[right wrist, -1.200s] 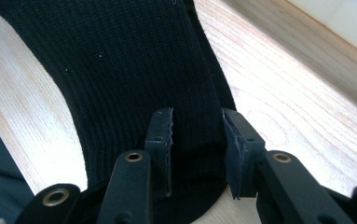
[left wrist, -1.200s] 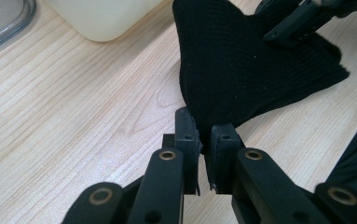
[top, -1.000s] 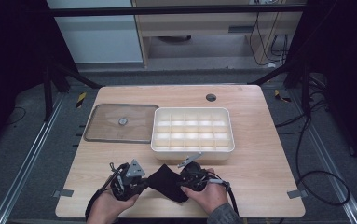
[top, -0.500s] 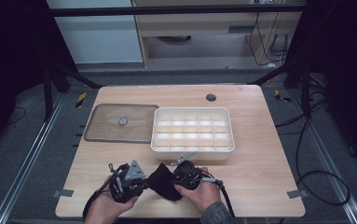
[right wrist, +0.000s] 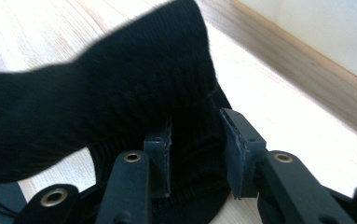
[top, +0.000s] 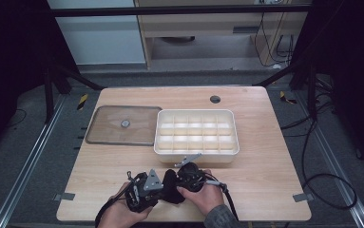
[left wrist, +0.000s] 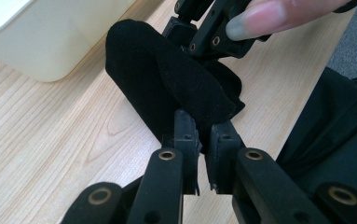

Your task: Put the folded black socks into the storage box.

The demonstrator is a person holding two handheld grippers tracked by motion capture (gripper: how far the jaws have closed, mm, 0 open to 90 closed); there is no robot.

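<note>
The soft, light black sock is flopping between left tongs clamped on its edge and right tongs sitting part open around bunched fabric, so a folded edge looks like the best hold.

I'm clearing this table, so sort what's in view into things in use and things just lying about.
In use: black sock, left gripper shut on its edge, right gripper with jaws around a fold.

Lying about: white divided tray, clear lid beside it, wooden table.
</note>
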